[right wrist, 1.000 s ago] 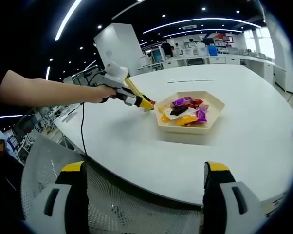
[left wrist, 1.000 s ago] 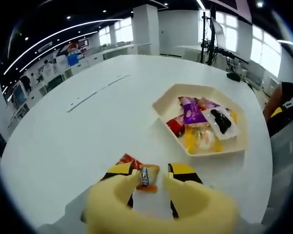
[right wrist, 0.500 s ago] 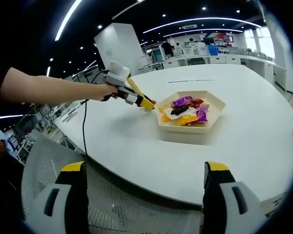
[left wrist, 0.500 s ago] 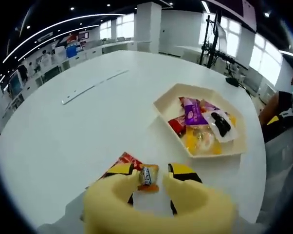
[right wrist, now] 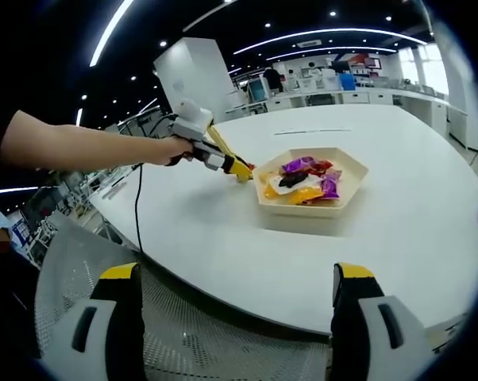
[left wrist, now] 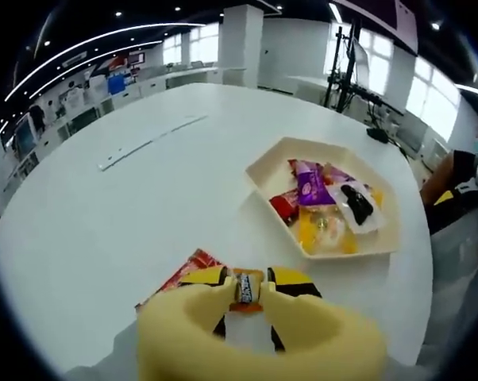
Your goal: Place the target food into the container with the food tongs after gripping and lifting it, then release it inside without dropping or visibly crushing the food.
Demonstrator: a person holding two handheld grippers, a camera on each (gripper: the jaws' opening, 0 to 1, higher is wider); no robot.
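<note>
White tabletop (left wrist: 128,206) runs broad and round under both views, with an open-plan office of desks and ceiling lights behind it. Nearest in the left gripper view, the left gripper (left wrist: 244,287) has its yellow-and-black jaws closed on a small orange-wrapped snack (left wrist: 245,289), pinched at the tips just above the table; a red packet (left wrist: 193,265) lies flat on the surface just left of the jaws. Farther and to the right sits the cream hexagonal tray (left wrist: 267,165), already holding several wrapped snacks in purple, red, orange and black. The hold looks shallow, on the wrapper's edge, so the likely failure is the snack slipping out while it crosses the gap to the tray; squeezing harder to prevent that could crumple what is inside. A low carry might also clip the tray's near rim. In the right gripper view, the right gripper (right wrist: 237,317) hangs off the table's near edge, jaws wide apart and empty, above a mesh chair back (right wrist: 183,341).
</note>
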